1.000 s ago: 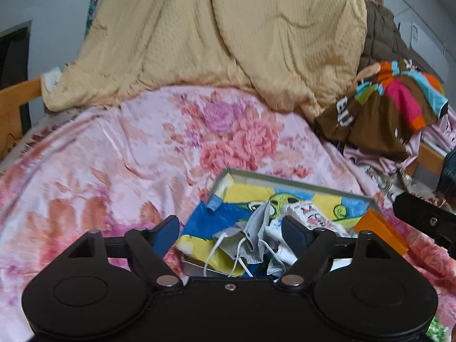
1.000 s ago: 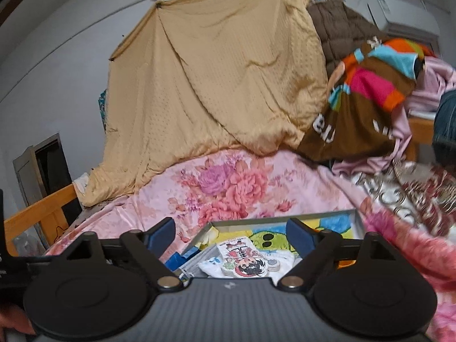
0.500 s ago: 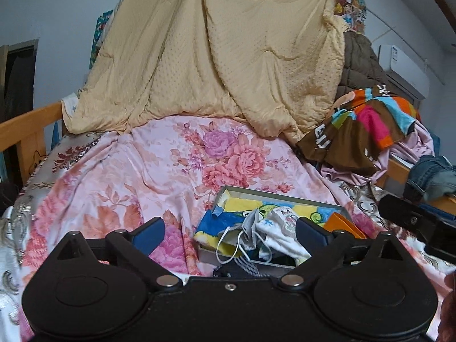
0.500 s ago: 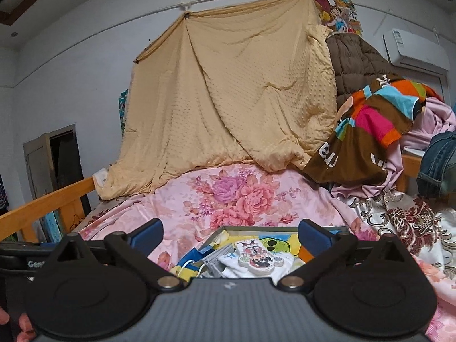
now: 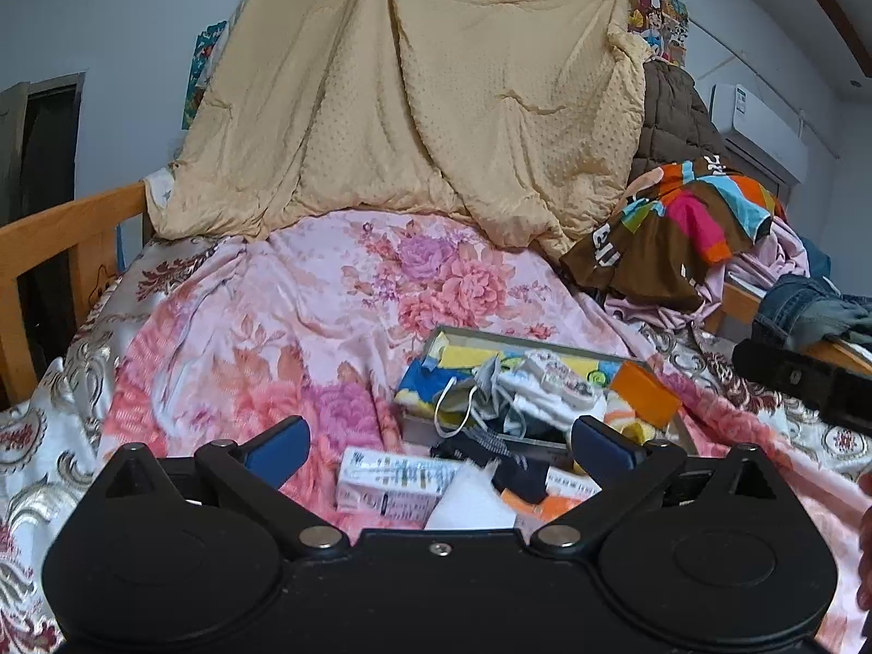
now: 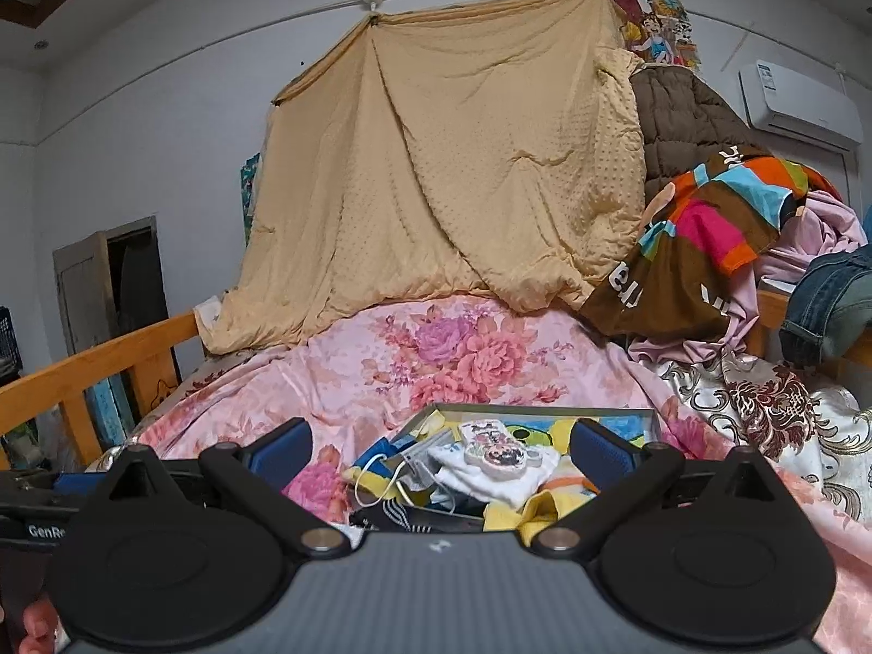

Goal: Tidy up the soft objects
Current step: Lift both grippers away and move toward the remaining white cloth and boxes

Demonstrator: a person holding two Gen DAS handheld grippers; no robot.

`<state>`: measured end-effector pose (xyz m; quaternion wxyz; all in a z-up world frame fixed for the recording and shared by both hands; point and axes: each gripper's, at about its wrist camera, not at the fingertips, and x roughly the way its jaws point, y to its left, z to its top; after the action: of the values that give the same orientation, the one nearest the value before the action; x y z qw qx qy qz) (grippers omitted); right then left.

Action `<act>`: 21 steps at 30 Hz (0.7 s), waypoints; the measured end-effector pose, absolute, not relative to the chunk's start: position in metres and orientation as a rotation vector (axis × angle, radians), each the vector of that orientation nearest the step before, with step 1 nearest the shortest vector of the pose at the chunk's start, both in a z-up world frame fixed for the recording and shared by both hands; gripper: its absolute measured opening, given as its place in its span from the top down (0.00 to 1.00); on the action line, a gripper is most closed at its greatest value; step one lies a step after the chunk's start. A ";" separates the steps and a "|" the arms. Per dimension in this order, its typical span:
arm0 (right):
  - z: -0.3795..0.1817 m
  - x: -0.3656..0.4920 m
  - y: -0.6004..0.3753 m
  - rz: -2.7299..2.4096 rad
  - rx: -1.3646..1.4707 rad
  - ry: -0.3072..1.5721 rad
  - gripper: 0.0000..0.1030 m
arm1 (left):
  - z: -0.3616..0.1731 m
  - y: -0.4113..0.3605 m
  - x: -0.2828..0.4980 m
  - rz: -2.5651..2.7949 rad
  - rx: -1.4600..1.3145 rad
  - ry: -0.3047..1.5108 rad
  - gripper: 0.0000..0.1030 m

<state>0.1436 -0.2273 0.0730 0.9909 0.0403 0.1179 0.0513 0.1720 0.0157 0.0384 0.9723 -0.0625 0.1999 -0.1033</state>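
Change since the earlier frames: we have drawn both grippers back from the tray, so more of the bed shows and a tissue pack has come into the left view. Both sets of jaws have just been opening; nothing lies between them.

Left gripper (image 5: 438,444): jaws spread wide, empty. Right gripper (image 6: 440,447): likewise spread wide and empty.

Items, largest first:

1. Tan blanket (image 5: 436,109), hung from the wall and draping onto the bed. Bulky, limp; not in reach.
2. Floral quilt (image 5: 305,316), pink, covering the bed; everything rests on it. Glossy, so we judge it slippery underfoot for the tray.
3. Striped garment (image 5: 681,234), brown with bright bands, heaped at the right with a denim piece (image 5: 806,310) near it.
4. Shallow tray (image 5: 452,333), grey-rimmed with a cartoon lining, on the quilt ahead of both grippers. It holds the soft goods.
5. White cloth (image 6: 490,477), folded in the tray, a small printed charm (image 6: 493,444) lying on top. Light, floppy; we would pinch a folded edge, and the charm would likely slide off.
6. Face masks (image 5: 479,387), crumpled at the tray's left. Nearly weightless; the ear loops may snag neighbours.
7. Orange box (image 5: 643,392), at the tray's right corner. Stiff.
8. Tissue pack (image 5: 392,482), on the quilt just before the tray, with a dark striped sock (image 5: 479,449) beside it. Both sit between the left gripper and the tray.
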 end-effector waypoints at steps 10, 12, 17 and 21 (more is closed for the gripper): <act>0.052 0.138 -0.213 0.128 0.029 0.325 0.00 | 0.004 0.027 0.168 -0.212 -0.085 0.460 0.01; 0.047 0.140 -0.209 0.132 0.017 0.344 0.00 | -0.004 0.027 0.170 -0.220 -0.067 0.473 0.01; 0.033 0.150 -0.209 0.136 0.034 0.416 0.00 | -0.021 0.025 0.176 -0.244 -0.020 0.509 0.01; 0.023 0.158 -0.212 0.123 0.050 0.464 0.00 | -0.033 0.023 0.181 -0.258 0.013 0.522 0.01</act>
<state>0.1576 -0.2116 0.0226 0.9710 0.0247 0.2297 0.0607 0.1807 0.0227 -0.0325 0.9579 0.0062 0.2573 -0.1271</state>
